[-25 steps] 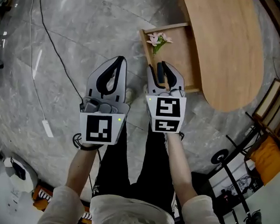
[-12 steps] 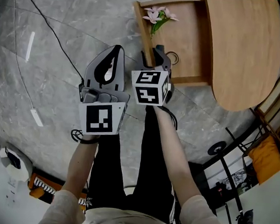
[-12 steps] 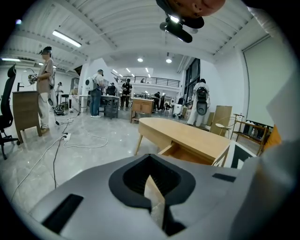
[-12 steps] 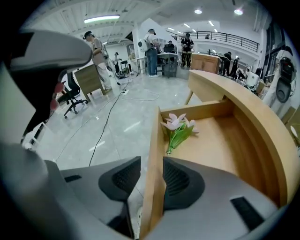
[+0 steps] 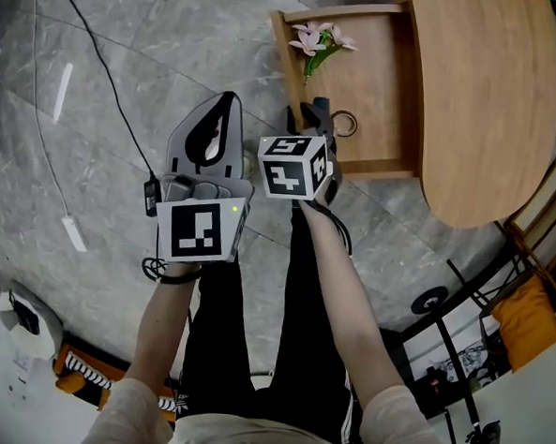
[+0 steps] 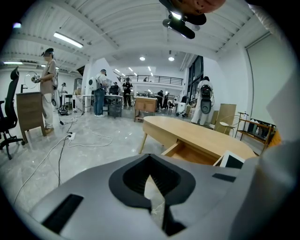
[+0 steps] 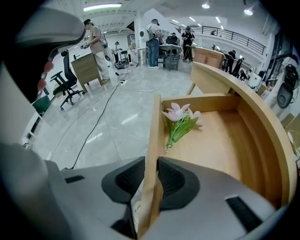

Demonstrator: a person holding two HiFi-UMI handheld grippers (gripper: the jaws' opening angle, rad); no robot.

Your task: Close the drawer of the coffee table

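So here's where I'm sitting right now: the pale wooden drawer (image 5: 282, 55) is sticking well out of the oval light-wood coffee table (image 5: 483, 98), wide open. My right gripper (image 7: 151, 164) is pointing steeply down at the drawer's front panel, at its nearer end, and its jaws have just been closing. The panel's top edge is sitting between the black pads and both pads are pressing on it, so I'm calling that a grip on the drawer. My left gripper (image 5: 231, 101) is hanging just outside the drawer front, over the grey marbled floor (image 5: 38, 155), jaws clenched tip to tip with nothing caught in them.

Stuff around: a bunch of pink artificial flowers with green stems (image 5: 317, 42) is lying flat on the drawer's bottom, at the far end, right beside the front panel. A thin black cable (image 5: 106, 76) is trailing across the floor well away from the drawer front, and a small white bar-shaped block (image 5: 72, 233) is lying further out still. The wearer's legs in black trousers (image 5: 252, 337) are standing right by the drawer's near corner. Off past the drawer's far end, several people (image 7: 153, 40) are standing about, with a black office chair (image 7: 65, 82) and a wooden cabinet (image 7: 89, 68) out there too.
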